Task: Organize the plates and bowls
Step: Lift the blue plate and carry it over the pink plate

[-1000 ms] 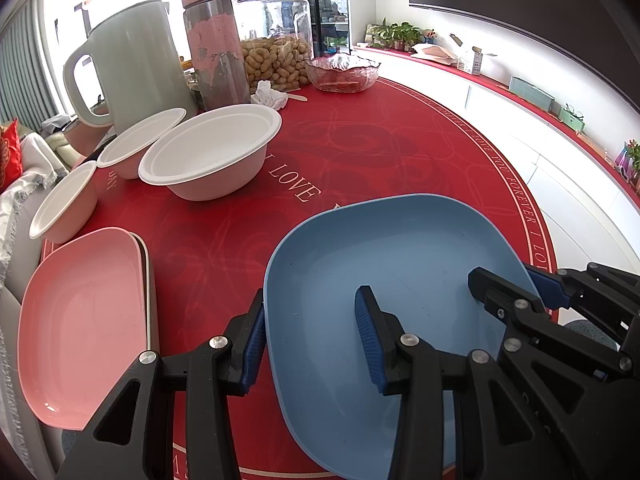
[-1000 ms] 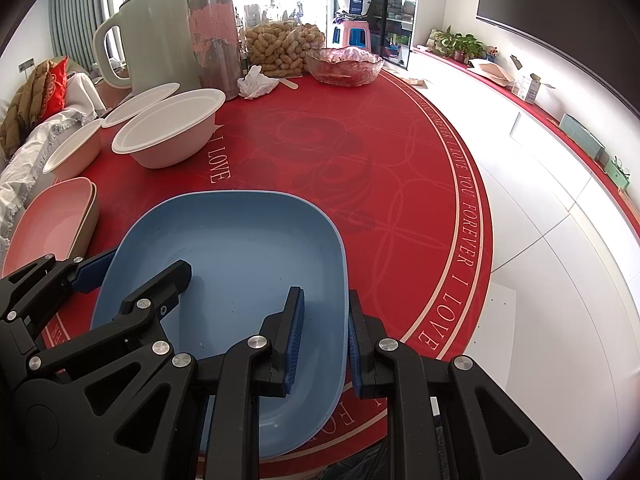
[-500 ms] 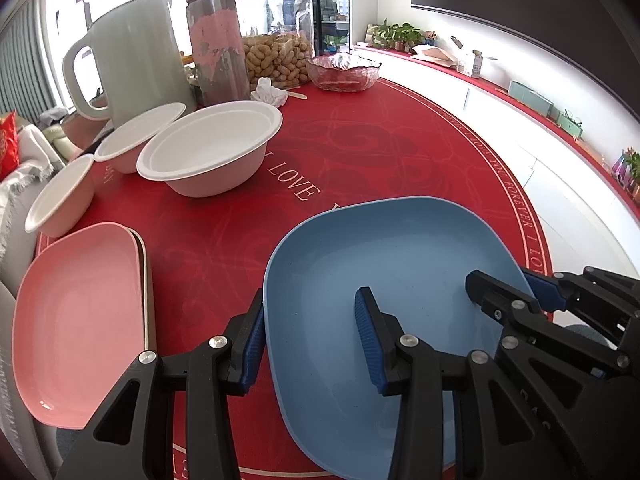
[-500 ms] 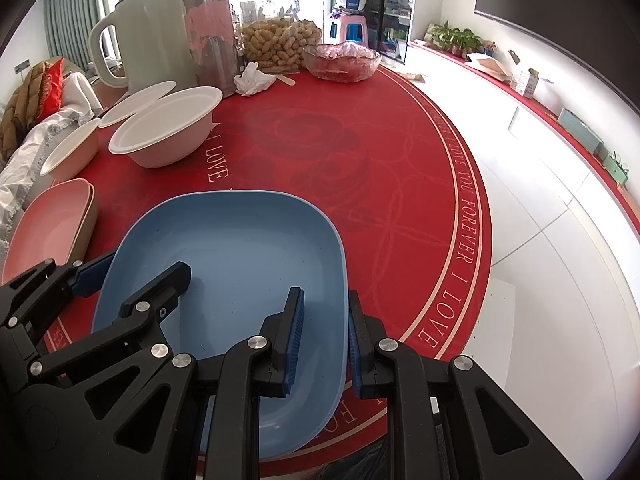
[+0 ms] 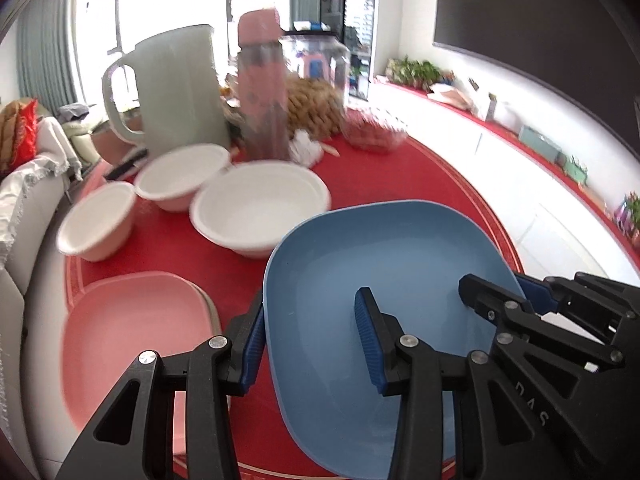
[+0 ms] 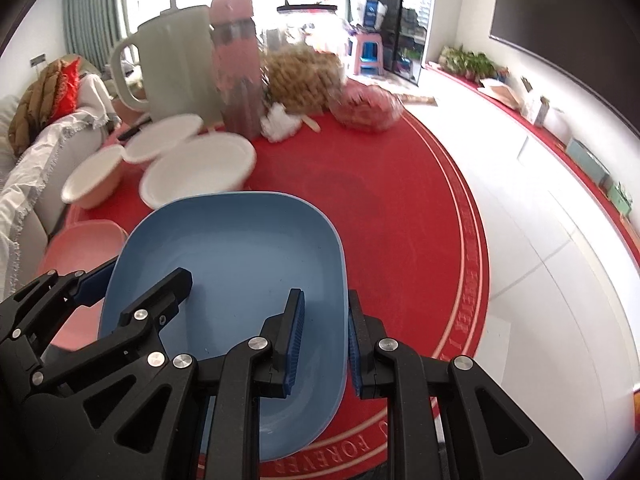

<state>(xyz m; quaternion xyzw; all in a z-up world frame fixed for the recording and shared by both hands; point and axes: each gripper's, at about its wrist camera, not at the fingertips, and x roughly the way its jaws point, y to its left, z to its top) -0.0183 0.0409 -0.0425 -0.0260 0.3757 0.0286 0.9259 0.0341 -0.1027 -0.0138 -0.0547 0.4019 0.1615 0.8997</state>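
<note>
A blue plate (image 5: 384, 280) is held up off the red table. My right gripper (image 6: 322, 340) is shut on its right rim; the plate also shows in the right wrist view (image 6: 240, 264). My left gripper (image 5: 310, 344) straddles the plate's left rim with its jaws wide apart, not pinching. A pink plate (image 5: 136, 336) lies on another plate at the near left, and it shows in the right wrist view (image 6: 84, 244). Three white bowls (image 5: 260, 204) (image 5: 182, 176) (image 5: 98, 220) stand behind.
A pale green jug (image 5: 176, 92), a pink bottle (image 5: 262, 88), a jar of peanuts (image 5: 316, 88) and a glass dish (image 5: 374, 132) stand at the back of the red table (image 6: 400, 208). A sofa (image 5: 28, 184) lies left. White floor lies right.
The blue plate has risen off the table and moved left and forward with both grippers. It now overlaps the large white bowl and sits closer to the pink plate.
</note>
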